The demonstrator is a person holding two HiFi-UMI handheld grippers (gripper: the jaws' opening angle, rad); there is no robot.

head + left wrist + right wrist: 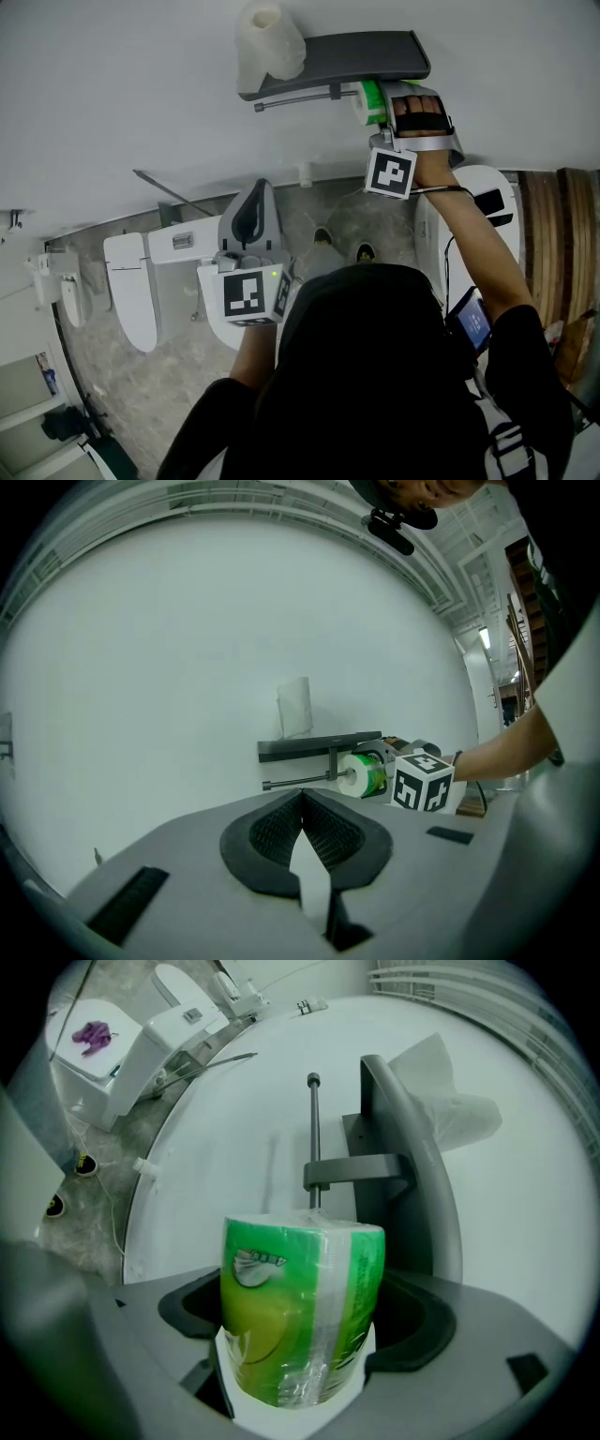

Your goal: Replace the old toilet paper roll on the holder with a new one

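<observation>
A dark grey wall holder [347, 58] carries a shelf and a thin metal rod [298, 100] under it. On the shelf's left end rests a white crumpled paper roll [270, 42]. My right gripper [375, 103] is shut on a green-wrapped new roll [367, 99], which it holds at the rod's right end beside the bracket. In the right gripper view the green roll [302, 1307] fills the jaws and hides the near end of the rod [314, 1133]. My left gripper [257, 192] hangs lower, shut and with nothing in it, pointing at the wall; its view shows the holder [319, 747] and the green roll [362, 773].
A white toilet [131, 286] stands on the grey stone floor at the left, and a white rounded fixture [483, 202] at the right. Wooden boards [562, 244] run along the right edge. The wall around the holder is plain white.
</observation>
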